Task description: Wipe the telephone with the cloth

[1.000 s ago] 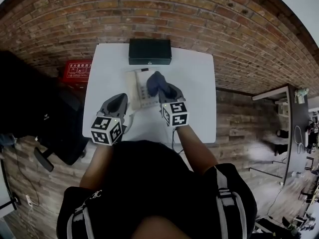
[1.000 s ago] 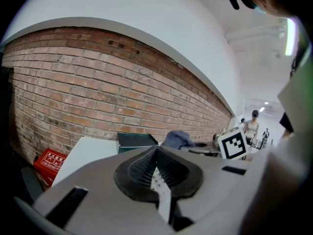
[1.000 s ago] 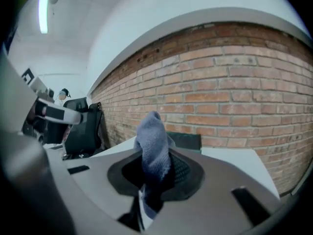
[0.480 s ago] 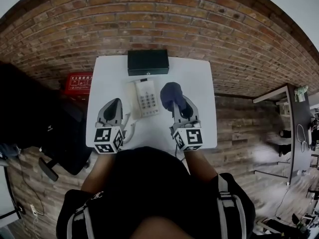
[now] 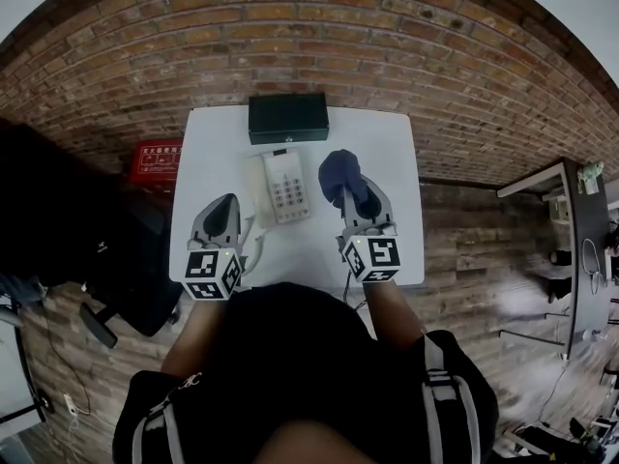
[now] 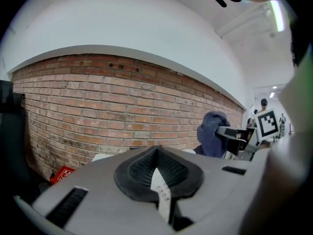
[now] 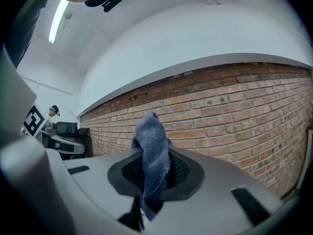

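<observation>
white surface [image 5: 387, 245] against a brick wall, wood floor around it. telephone [image 5: 286, 188] lies flat mid-surface, keypad up, with a black box [image 5: 287, 118] behind it. right gripper [image 5: 343, 193]: jaws clamped on the blue cloth [image 5: 338, 172], which bunches past the tips as a wiping pad. it sits just right of the telephone, not on it. left gripper [image 5: 223, 207]: jaws together, empty, left of the telephone, likely placed to steady it. no wiping contact at this instant.

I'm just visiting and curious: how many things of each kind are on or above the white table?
Telephone: 1
Cloth: 1
Black box: 1
Tools: 2 (left tool, right tool)
Total: 5
</observation>
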A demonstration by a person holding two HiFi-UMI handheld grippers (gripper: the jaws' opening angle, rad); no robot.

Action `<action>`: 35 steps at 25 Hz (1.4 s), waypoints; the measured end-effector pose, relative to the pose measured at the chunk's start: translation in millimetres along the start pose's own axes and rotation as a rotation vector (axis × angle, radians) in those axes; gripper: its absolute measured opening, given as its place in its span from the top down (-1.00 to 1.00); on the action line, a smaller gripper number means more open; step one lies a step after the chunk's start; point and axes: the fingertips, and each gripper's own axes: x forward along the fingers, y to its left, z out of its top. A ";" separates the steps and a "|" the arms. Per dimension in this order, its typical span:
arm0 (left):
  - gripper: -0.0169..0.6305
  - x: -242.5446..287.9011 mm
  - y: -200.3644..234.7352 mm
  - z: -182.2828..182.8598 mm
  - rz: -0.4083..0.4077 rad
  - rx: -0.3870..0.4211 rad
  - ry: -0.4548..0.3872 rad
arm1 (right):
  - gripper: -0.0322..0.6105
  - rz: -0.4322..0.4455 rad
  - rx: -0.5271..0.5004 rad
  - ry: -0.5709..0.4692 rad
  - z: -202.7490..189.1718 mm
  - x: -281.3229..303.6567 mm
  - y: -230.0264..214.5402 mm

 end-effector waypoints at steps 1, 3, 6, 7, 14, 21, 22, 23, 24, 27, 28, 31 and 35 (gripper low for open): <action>0.96 -1.2 0.9 -0.8 0.005 -0.003 0.002 | 0.77 0.001 -0.003 0.000 0.8 0.5 -1.7; 0.96 -3.8 2.0 -2.2 0.015 -0.010 0.004 | 0.77 0.006 -0.007 0.003 1.9 0.7 -3.9; 0.96 -7.2 1.2 -3.8 0.026 -0.017 0.007 | 0.77 0.012 -0.007 0.013 1.1 0.2 -6.0; 0.96 -8.1 0.9 -4.4 0.028 -0.018 0.009 | 0.77 0.013 -0.003 0.016 0.4 0.1 -6.6; 0.96 -14.1 0.1 -7.0 0.050 -0.025 0.007 | 0.77 0.045 -0.010 0.017 0.6 -2.8 -4.2; 0.96 -20.0 -4.3 -8.5 0.062 -0.029 0.006 | 0.77 0.070 -0.009 0.023 -0.7 -8.2 -1.4; 0.96 -20.7 -5.9 -9.1 0.063 -0.029 0.007 | 0.77 0.073 -0.007 0.022 -0.5 -9.0 -1.2; 0.96 -21.4 -8.0 -9.8 0.062 -0.030 0.008 | 0.77 0.077 -0.006 0.021 0.0 -9.8 -1.0; 0.96 -22.0 -10.6 -10.6 0.061 -0.030 0.008 | 0.77 0.080 -0.005 0.020 0.5 -10.8 -0.8; 0.96 -24.9 -19.1 -12.2 0.062 -0.030 0.008 | 0.77 0.097 -0.009 0.018 1.6 -15.2 0.7; 0.96 -26.6 -21.2 -12.9 0.066 -0.031 0.008 | 0.77 0.106 -0.012 0.018 1.8 -17.1 1.8; 0.96 -32.3 -27.8 -17.4 0.081 -0.040 0.010 | 0.77 0.139 -0.022 0.019 1.1 -23.9 5.1; 0.96 -40.0 -40.8 -26.6 0.101 -0.049 0.025 | 0.77 0.182 -0.017 0.020 -2.0 -32.3 7.8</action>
